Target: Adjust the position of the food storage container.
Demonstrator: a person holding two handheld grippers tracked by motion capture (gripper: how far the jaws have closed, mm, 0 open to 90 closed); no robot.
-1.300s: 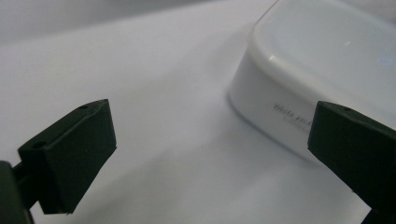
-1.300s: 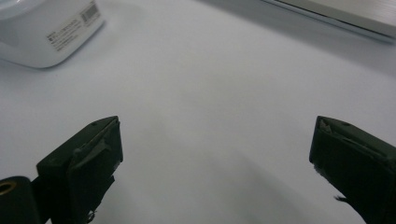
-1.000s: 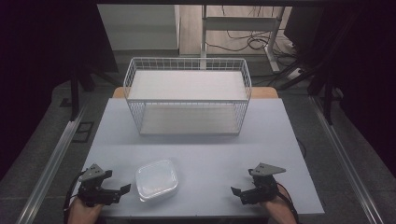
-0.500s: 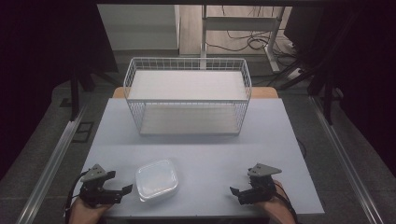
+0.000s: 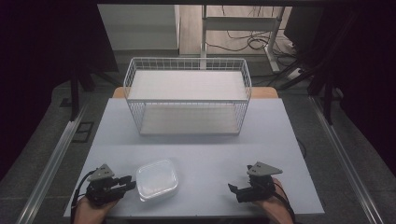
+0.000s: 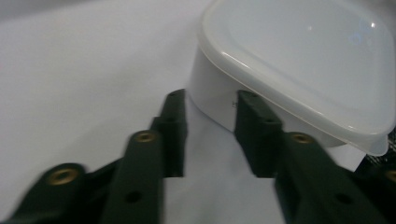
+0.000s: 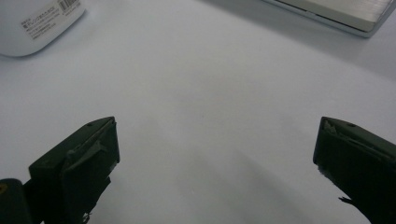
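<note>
A translucent lidded plastic container (image 5: pixel 157 178) lies on the pale table (image 5: pixel 210 149) near the front, left of centre. My left gripper (image 5: pixel 127 183) is at its left side. In the left gripper view the container (image 6: pixel 303 60) has its near corner just beyond my left gripper (image 6: pixel 210 100), whose jaws stand a narrow gap apart with nothing between them. My right gripper (image 5: pixel 233 189) rests at the front right, apart from the container. Its own view has my right gripper (image 7: pixel 215 126) wide open over bare table, with the container (image 7: pixel 32 23) far off at the upper left.
A white wire basket (image 5: pixel 187 59) with a flat shelf inside stands at the back of the table, and its base edge (image 7: pixel 336 14) appears in the right gripper view. Dark floor, rails and cables surround the table.
My left gripper has edged right, up to the container's corner. The right gripper has barely moved.
</note>
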